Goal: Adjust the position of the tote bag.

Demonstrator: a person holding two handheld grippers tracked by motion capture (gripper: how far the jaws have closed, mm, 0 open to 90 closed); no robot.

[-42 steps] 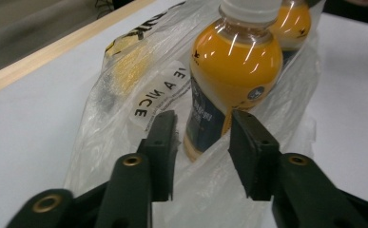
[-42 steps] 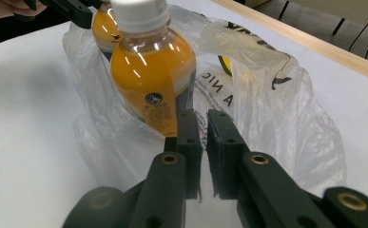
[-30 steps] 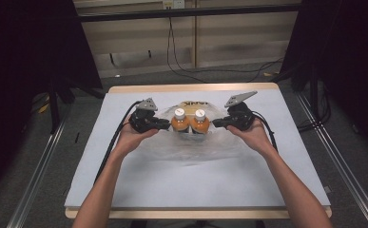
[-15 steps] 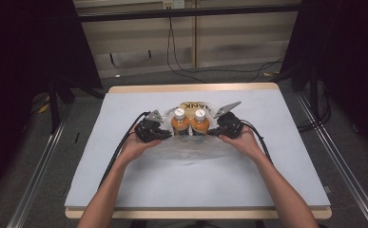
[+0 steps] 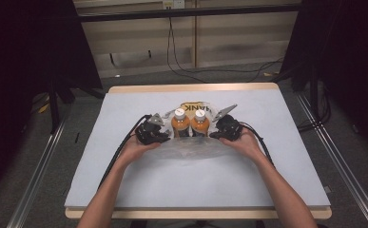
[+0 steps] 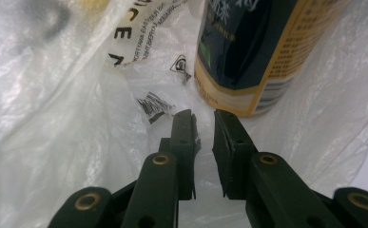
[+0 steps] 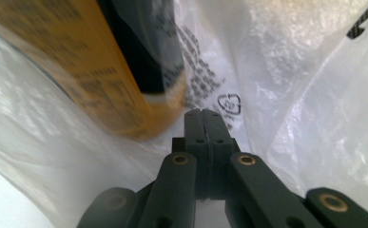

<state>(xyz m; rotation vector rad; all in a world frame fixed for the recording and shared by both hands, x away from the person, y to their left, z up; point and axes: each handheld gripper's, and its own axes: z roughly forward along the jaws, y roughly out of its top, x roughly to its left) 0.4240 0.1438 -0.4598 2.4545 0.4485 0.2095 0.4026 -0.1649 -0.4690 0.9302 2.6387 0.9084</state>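
Two bottles of orange drink with white caps, one [image 5: 180, 124] beside the other [image 5: 200, 123], stand upright inside a clear plastic bag [image 5: 191, 148] on the white table [image 5: 267, 180]. My left gripper [image 5: 166, 137] presses in at the bag's left side. In the left gripper view its jaws [image 6: 203, 116] stand a narrow gap apart with bag film bunched between them, and a bottle's dark and yellow label [image 6: 248, 57] is close ahead. My right gripper [image 5: 215, 135] holds the bag's right side. Its jaws [image 7: 203, 114] are pressed together on the film, below a bottle [image 7: 101, 71].
Printed text and a recycling mark show on the bag film [image 6: 139, 33]. Each gripper's black cable [image 5: 120, 152] trails back along the forearm. Dark curtains flank the table and cables lie on the floor behind it [image 5: 181, 71].
Both hands have come down and drawn inward toward the bottles. The bag with the two bottles has sunk with them and now rests low on the table.
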